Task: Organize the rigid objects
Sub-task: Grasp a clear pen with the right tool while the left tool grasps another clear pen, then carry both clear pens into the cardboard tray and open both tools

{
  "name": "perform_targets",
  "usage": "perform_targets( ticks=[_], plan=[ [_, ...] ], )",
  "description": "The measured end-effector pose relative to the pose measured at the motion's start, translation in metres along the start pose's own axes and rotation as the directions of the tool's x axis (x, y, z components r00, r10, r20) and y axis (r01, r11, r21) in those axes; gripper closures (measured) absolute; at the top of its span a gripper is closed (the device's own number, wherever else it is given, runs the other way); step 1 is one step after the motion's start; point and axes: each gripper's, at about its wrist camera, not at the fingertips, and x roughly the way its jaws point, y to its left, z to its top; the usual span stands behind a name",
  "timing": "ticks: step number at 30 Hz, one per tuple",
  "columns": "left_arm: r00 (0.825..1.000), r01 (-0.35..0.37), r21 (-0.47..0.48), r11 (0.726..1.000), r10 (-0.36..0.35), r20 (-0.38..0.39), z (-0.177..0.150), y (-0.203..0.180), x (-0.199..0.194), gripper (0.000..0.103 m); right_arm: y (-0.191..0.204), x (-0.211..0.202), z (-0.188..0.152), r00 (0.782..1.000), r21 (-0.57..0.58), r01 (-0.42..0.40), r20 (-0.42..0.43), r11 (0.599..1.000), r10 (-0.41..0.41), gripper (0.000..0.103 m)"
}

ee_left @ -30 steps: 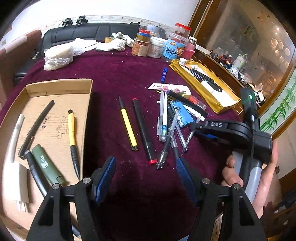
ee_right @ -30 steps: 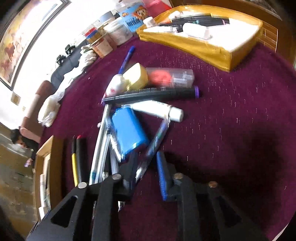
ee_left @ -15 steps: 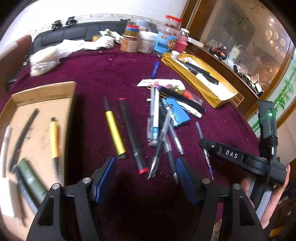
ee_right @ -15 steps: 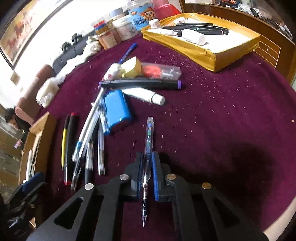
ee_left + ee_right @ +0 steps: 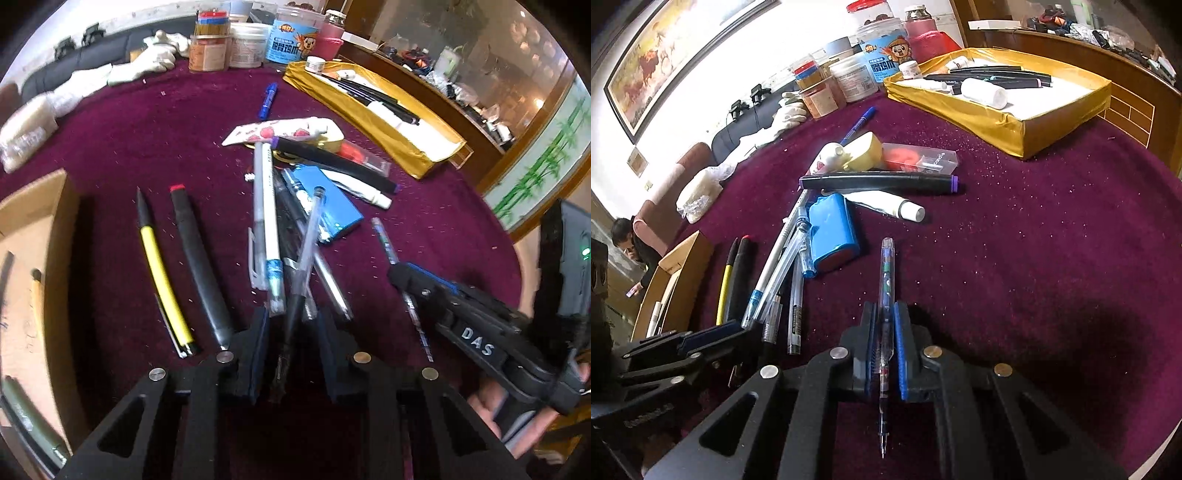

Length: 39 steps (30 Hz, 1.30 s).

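A pile of pens lies on the purple cloth. My left gripper (image 5: 293,321) is low over the pile's near end and its jaws are closing. A clear pen with a black grip (image 5: 295,295) lies between them, and a gap shows on each side of it. My right gripper (image 5: 885,310) is shut on a clear pen with a blue patterned core (image 5: 886,280), its tip pointing back toward the camera. In the left wrist view that gripper (image 5: 402,273) is at the right with the same pen (image 5: 384,240). In the right wrist view the left gripper (image 5: 713,336) sits at the lower left.
A yellow-and-black pen (image 5: 159,269) and a black marker with a red cap (image 5: 199,266) lie left of the pile. A blue box (image 5: 332,206) and a purple-ended black marker (image 5: 332,158) lie behind. A cardboard tray (image 5: 33,206) is left, a gold tray (image 5: 1015,125) far right, jars (image 5: 247,44) at the back.
My left gripper has moved forward and down to the pile, and its jaws have narrowed around the clear pen. My right gripper shut on the patterned pen and drew it clear of the pile.
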Motion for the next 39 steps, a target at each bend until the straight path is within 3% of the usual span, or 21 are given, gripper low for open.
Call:
perform_targets(
  ticks=[3,5,7,8,12,16,21,24,27,30,34,39],
  plan=[
    [0.999,0.041,-0.001,0.999,-0.041,-0.030,0.003,-0.001,0.009,0.076,0.001,0.000,0.000,1.000,-0.002,0.005,0.003,1.000,-0.005,0.094],
    [0.999,0.024,0.018,1.000,-0.024,-0.041,0.004,-0.006,0.009,0.078,0.001,0.000,-0.001,1.000,-0.007,0.004,0.003,1.000,-0.004,0.094],
    [0.999,0.030,0.016,0.999,-0.029,-0.043,0.001,-0.007,0.003,0.094,-0.001,0.001,0.000,1.000,0.002,-0.009,0.000,1.000,0.009,0.094],
    [0.998,0.038,0.006,0.999,-0.038,-0.053,-0.002,-0.006,0.000,0.095,-0.002,0.001,0.000,1.000,0.008,-0.016,-0.003,1.000,0.016,0.094],
    [0.997,0.047,0.023,0.999,-0.046,-0.063,-0.012,-0.008,-0.001,0.095,-0.003,0.001,0.001,1.000,0.014,-0.020,-0.004,1.000,0.020,0.094],
    [0.991,0.122,-0.024,0.992,-0.123,-0.060,-0.008,-0.004,0.006,0.095,0.005,0.002,0.001,1.000,-0.028,0.022,0.000,0.999,-0.022,0.094],
    [0.994,0.108,-0.041,0.993,-0.107,0.020,-0.021,-0.002,-0.012,0.095,0.003,0.000,0.000,1.000,-0.006,0.013,0.004,1.000,-0.013,0.094],
    [0.989,0.118,-0.072,0.990,-0.111,0.096,-0.033,0.007,-0.042,0.095,-0.005,-0.009,-0.003,0.995,0.109,-0.102,0.010,0.989,0.102,0.094],
    [0.983,0.036,-0.102,0.994,-0.016,0.185,-0.043,0.019,-0.077,0.095,0.015,-0.028,-0.005,0.981,0.083,-0.191,0.049,0.978,0.188,0.094],
    [0.956,-0.083,-0.160,0.984,0.124,0.265,-0.052,0.032,-0.111,0.095,0.051,-0.050,-0.010,0.955,0.000,-0.290,0.071,0.957,0.289,0.094],
    [0.912,-0.188,-0.232,0.954,0.258,0.320,-0.066,0.047,-0.144,0.095,0.107,-0.059,-0.022,0.907,-0.080,-0.419,-0.012,0.904,0.420,0.094],
    [0.869,-0.274,-0.295,0.916,0.367,0.333,-0.085,0.062,-0.167,0.095,0.161,-0.065,-0.037,0.876,-0.186,-0.482,-0.090,0.856,0.474,0.094]
  ],
)
